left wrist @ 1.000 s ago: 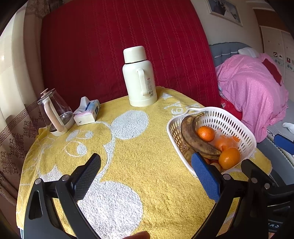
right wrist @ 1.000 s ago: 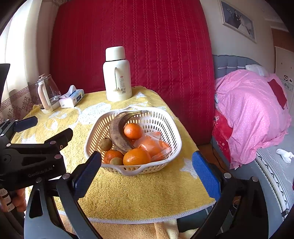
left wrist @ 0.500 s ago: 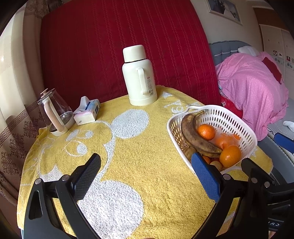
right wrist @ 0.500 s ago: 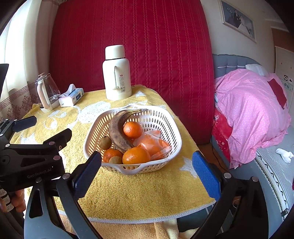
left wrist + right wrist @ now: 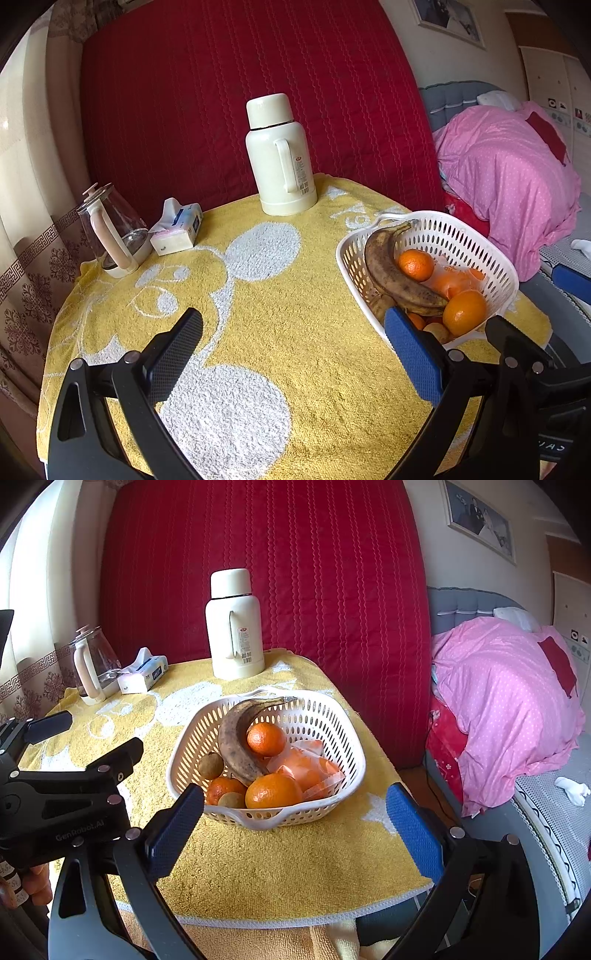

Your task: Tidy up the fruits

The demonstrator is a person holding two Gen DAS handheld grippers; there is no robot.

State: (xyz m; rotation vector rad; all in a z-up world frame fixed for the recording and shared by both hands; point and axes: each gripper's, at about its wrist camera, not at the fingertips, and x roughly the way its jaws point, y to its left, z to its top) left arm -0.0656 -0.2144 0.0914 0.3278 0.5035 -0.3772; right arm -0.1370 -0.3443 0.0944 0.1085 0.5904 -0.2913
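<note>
A white plastic basket point(image 5: 334, 716) stands on the yellow towel-covered table point(image 5: 258, 864). It holds a browned banana point(image 5: 234, 738), oranges point(image 5: 273, 790), small brown fruits point(image 5: 210, 765) and wrapped orange packets point(image 5: 306, 764). The basket also shows in the left wrist view point(image 5: 465, 236) at the right. My right gripper point(image 5: 293, 827) is open and empty, just in front of the basket. My left gripper point(image 5: 293, 349) is open and empty, over the towel left of the basket.
A cream thermos point(image 5: 280, 158) stands at the back of the table. A glass kettle point(image 5: 110, 232) and a tissue pack point(image 5: 177, 230) are at the back left. A red padded panel rises behind. A pink duvet point(image 5: 509, 701) lies on the bed to the right.
Both grippers have shifted only slightly; the basket sits a little further right in the left wrist view. Both stay open and empty.
</note>
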